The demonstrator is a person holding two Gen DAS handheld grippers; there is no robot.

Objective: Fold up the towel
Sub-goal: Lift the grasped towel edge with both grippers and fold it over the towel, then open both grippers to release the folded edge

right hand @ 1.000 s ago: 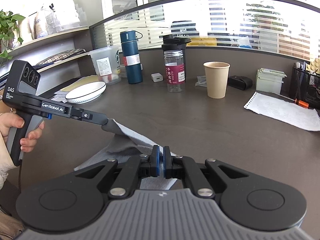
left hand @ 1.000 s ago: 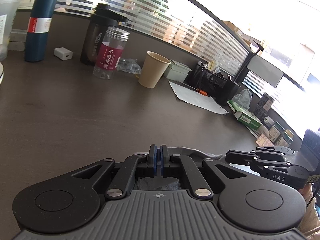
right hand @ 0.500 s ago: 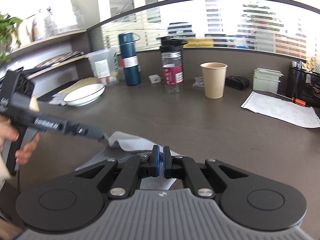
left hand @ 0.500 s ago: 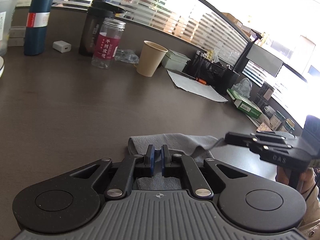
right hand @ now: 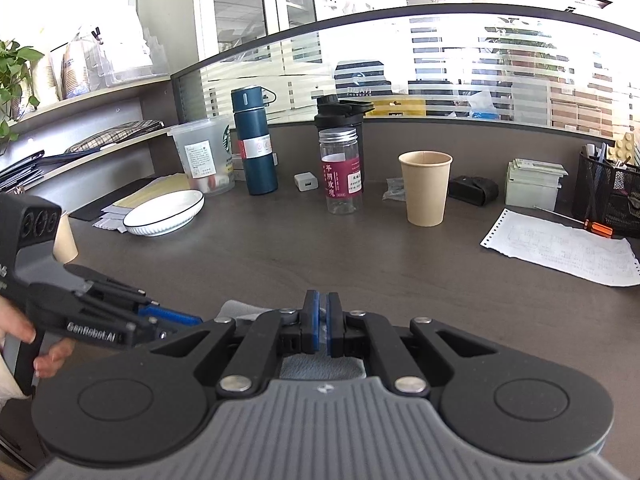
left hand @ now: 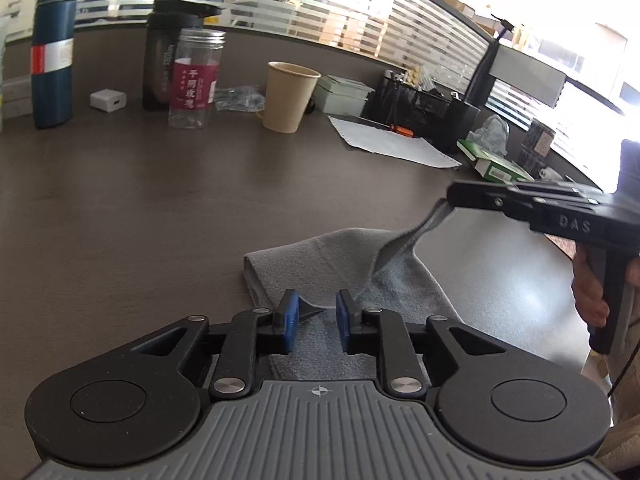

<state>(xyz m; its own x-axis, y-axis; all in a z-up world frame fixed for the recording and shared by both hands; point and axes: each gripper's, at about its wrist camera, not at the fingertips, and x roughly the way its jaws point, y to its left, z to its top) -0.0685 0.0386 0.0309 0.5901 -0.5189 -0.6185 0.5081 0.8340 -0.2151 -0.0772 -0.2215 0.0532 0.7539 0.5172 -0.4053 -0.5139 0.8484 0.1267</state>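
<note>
- The grey towel (left hand: 344, 264) lies folded on the dark desk (left hand: 140, 208) near its front edge; its near part is hidden under the left gripper (left hand: 314, 318) body.
- In the right wrist view only small bits of towel (right hand: 320, 366) show around the right gripper (right hand: 321, 322); the rest is covered.
- The left gripper's blue pads stand narrowly apart, a towel corner poking up between them; whether it touches a pad is hard to tell.
- The right gripper (left hand: 450, 200) is pinched on a lifted corner of the towel, which hangs taut below its tip.
- The middle of the desk, between the towel and the back row, is bare dark wood grain.
- Along the back edge stand a blue flask (right hand: 256, 140), a clear jar (right hand: 342, 170) and a paper cup (right hand: 426, 188); a sheet of paper (right hand: 560, 248) lies toward the right.
- A white bowl (right hand: 164, 212) sits toward the left edge, below shelves.
- Striped glass panels run behind the desk, washed out by glare.
</note>
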